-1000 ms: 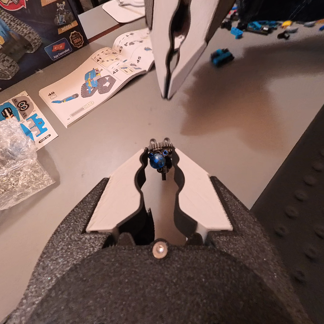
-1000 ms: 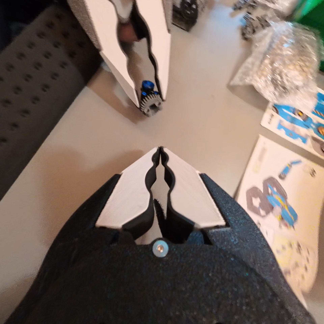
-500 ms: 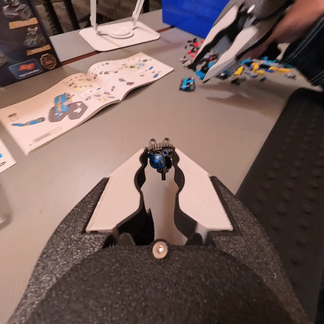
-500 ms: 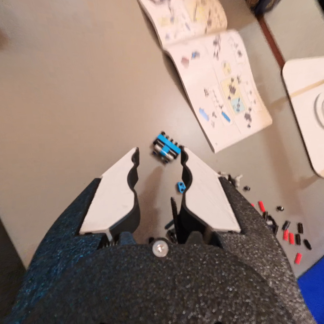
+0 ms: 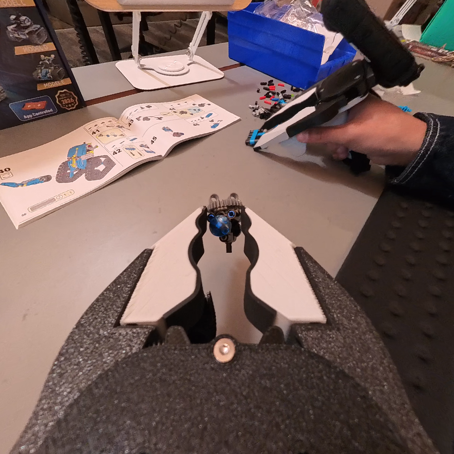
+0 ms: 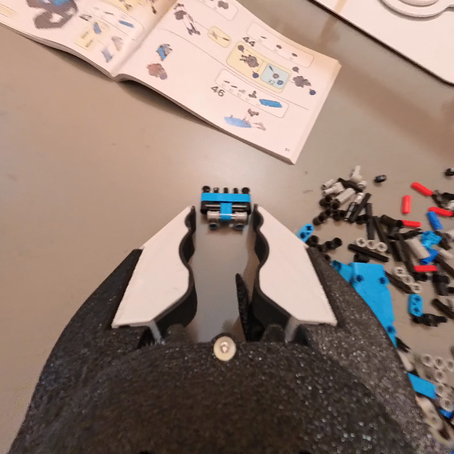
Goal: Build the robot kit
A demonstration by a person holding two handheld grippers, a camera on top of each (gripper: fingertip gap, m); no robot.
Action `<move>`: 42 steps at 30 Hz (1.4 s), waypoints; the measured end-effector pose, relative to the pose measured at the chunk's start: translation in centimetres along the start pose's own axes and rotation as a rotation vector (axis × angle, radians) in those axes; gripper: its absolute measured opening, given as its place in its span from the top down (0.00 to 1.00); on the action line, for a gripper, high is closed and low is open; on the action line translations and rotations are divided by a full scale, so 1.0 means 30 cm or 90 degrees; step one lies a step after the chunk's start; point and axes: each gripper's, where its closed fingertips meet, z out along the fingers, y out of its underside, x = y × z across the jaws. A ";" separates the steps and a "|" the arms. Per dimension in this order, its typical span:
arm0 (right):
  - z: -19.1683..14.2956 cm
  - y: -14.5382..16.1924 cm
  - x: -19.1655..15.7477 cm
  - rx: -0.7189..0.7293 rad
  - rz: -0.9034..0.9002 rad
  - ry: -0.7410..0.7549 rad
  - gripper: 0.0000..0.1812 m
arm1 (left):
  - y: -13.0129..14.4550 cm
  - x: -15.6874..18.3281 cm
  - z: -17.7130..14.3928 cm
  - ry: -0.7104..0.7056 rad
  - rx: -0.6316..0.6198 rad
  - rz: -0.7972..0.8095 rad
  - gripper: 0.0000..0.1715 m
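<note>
Your left tongs are closed on a small gear assembly, grey toothed wheel in front and a clear blue round piece behind it, pinched between the two tips and held above the grey tabletop. Your right tongs are spread apart, and a small blue and black block lies on the tabletop between the tips; I cannot tell whether the tips touch it, so they have no sure hold of anything. In the left wrist view you see the same right tongs low over the tabletop with the blue and black block at their tips, and your hand is around the handle. An open instruction booklet lies near, beyond the block. A scattered pile of small black, red, grey and blue pieces lies just beside the right tongs, on their right. A blue bin and a white stand are farther back, and a dark printed box stands at the far left.
</note>
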 end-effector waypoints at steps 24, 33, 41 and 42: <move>-0.218 -0.003 -0.579 0.060 -0.734 -0.280 0.78 | 0.123 0.123 0.081 0.132 -0.215 0.277 0.84; -0.201 0.003 -0.591 0.024 -0.790 -0.271 0.78 | 0.132 0.129 0.091 0.160 -0.233 0.290 0.84; -0.192 0.033 -0.579 -0.033 -0.847 -0.285 0.78 | 0.138 0.149 0.084 0.180 -0.235 0.281 0.84; -0.191 0.033 -0.579 -0.037 -0.856 -0.283 0.78 | 0.140 0.149 0.085 0.181 -0.237 0.279 0.84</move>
